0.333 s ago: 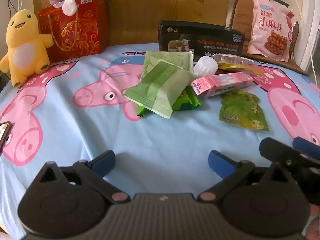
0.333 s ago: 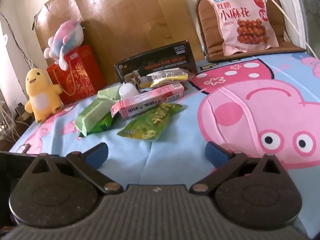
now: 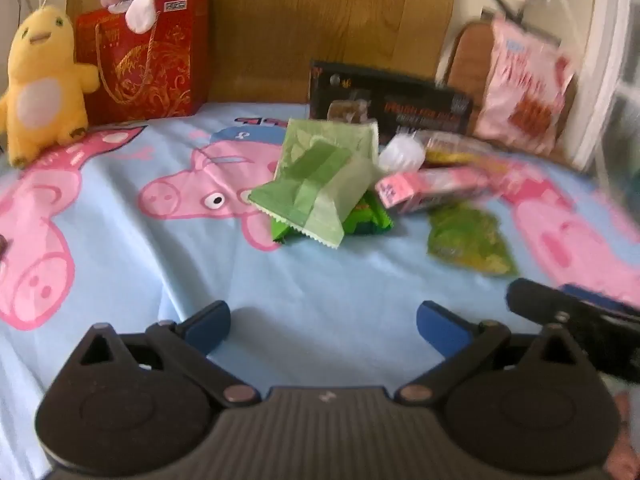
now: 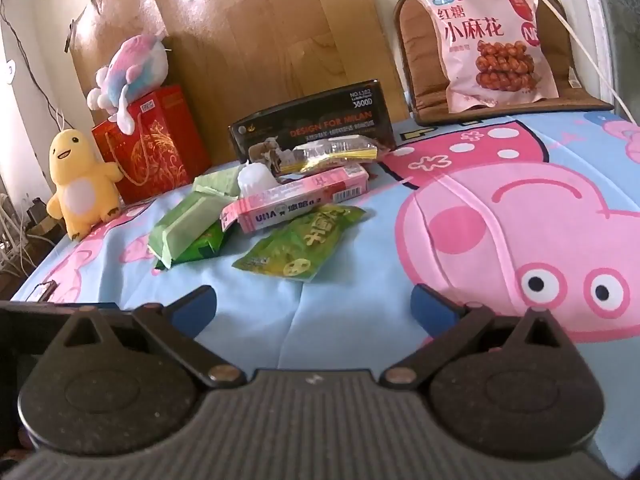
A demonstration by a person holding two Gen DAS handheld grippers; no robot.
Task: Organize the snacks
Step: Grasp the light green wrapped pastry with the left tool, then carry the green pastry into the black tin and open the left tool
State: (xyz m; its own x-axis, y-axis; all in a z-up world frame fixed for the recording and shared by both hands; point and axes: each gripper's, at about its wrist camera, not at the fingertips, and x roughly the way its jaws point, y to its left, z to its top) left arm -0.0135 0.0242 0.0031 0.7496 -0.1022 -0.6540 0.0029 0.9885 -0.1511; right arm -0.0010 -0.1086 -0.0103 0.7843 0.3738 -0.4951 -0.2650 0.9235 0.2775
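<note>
Hovering wide open and empty, the left gripper and right gripper face the green packet at twelve o'clock; light, crinkly, probably slippery, best pinched at its edge.

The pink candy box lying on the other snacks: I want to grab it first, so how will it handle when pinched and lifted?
The pink candy box is long flat-sided cardboard, so probably stiff and easy to pinch across its narrow width. It looks light. One end rests on the pale green packet, so lifting may nudge that packet and the white round item beside it.
</note>
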